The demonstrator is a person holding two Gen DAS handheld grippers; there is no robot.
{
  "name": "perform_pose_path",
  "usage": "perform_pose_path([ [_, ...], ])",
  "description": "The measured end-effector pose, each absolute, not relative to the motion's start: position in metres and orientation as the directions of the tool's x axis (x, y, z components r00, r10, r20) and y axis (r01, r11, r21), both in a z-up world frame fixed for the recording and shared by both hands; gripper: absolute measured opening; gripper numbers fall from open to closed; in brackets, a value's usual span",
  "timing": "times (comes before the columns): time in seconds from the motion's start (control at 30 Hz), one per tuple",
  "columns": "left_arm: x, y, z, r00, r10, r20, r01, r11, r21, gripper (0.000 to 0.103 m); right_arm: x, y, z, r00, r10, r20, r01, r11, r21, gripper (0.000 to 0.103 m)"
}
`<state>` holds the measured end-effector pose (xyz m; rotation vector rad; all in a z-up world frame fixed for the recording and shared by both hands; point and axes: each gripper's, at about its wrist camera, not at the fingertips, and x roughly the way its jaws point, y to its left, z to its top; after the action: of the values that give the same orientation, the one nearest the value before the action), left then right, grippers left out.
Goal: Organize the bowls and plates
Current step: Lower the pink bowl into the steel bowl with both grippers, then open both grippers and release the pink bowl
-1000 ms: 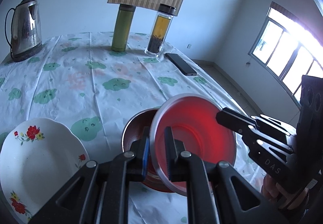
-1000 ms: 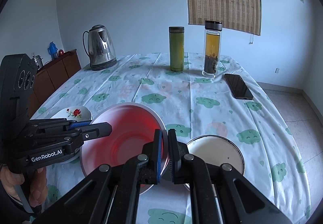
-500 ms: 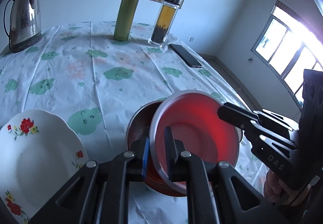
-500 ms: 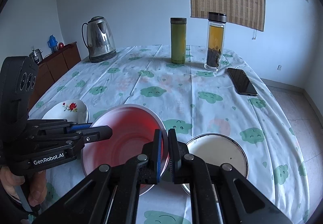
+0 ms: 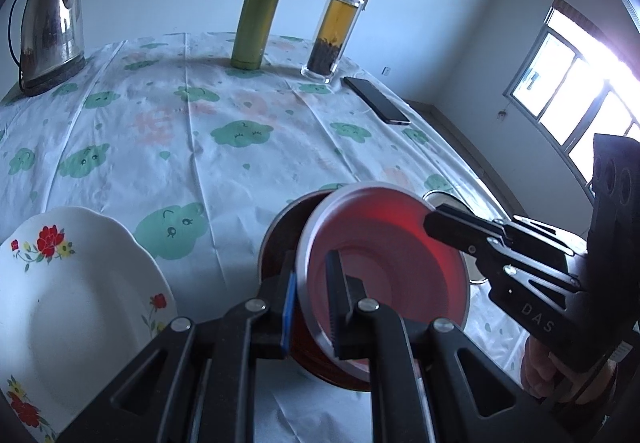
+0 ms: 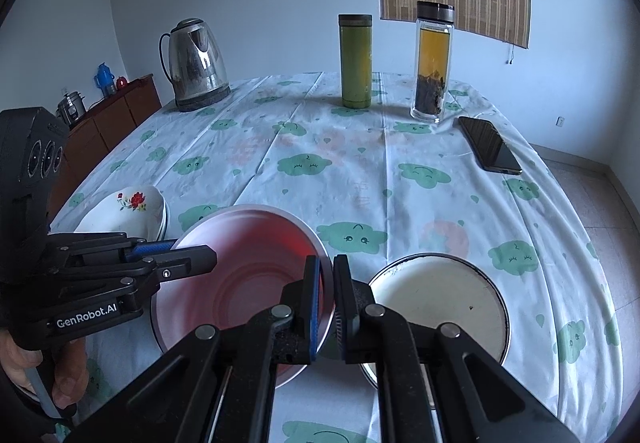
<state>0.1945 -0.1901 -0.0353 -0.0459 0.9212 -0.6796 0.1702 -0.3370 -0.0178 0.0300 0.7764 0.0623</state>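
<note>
Bowls number two in the middle of the scene; a red bowl (image 5: 384, 263) with a silvery rim is held tilted above a second, darker bowl (image 5: 280, 243) that sits on the counter (image 5: 200, 147); how far the two touch cannot be told. Grippers number two, and both grasp the red bowl by its rim; the left gripper (image 5: 312, 295) is clenched on the near-left rim, one finger inside and one outside; the right gripper (image 6: 326, 295) is clenched on the opposite rim, with its fingers nearly together on the thin edge. One white plate (image 5: 80, 303) with red flowers lies at the near-left edge of the counter, apart from the bowls; from the right wrist view it looks like more than one plate stacked, though the count cannot be told. One round cream-coloured dish (image 6: 440, 303) with a metal rim lies just to the right of the bowls. Farther back stand one kettle (image 6: 196, 63), one green flask (image 6: 355, 61) and one clear bottle (image 6: 432, 63) holding amber liquid; one phone (image 6: 490, 149) lies flat near the bottle.
</note>
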Motion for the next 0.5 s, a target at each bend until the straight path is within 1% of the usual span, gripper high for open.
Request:
perform_pose_path([
  [0.13, 0.191, -0.193, -0.035, 0.45, -0.524, -0.723, 0.529, 0.809, -0.256, 0.01, 0.171, -0.337, -0.021, 0.706, 0.075, -0.704, -0.05, 0.997, 0.056, 0.008],
  [0.27, 0.182, -0.201, -0.032, 0.515, -0.469, -0.718, 0.548, 0.824, -0.145, 0.011, 0.173, -0.337, -0.024, 0.701, 0.074, -0.709, -0.054, 0.997, 0.051, 0.008],
  [0.37, 0.179, -0.203, -0.031, 0.532, -0.455, -0.714, 0.553, 0.825, -0.113, 0.011, 0.173, -0.337, -0.025, 0.7, 0.071, -0.71, -0.053, 0.997, 0.047, 0.009],
  [0.43, 0.181, -0.201, -0.032, 0.526, -0.459, -0.716, 0.552, 0.825, -0.122, 0.017, 0.173, -0.337, -0.025, 0.701, 0.072, -0.71, -0.054, 0.997, 0.047, 0.009],
  [0.47, 0.181, -0.199, -0.031, 0.53, -0.462, -0.711, 0.549, 0.826, -0.128, 0.018, 0.173, -0.337, -0.025, 0.701, 0.071, -0.709, -0.054, 0.997, 0.046, 0.009],
  [0.5, 0.181, -0.198, -0.029, 0.534, -0.461, -0.708, 0.548, 0.827, -0.126, 0.025, 0.173, -0.336, -0.025, 0.701, 0.069, -0.71, -0.056, 0.998, 0.042, 0.009],
])
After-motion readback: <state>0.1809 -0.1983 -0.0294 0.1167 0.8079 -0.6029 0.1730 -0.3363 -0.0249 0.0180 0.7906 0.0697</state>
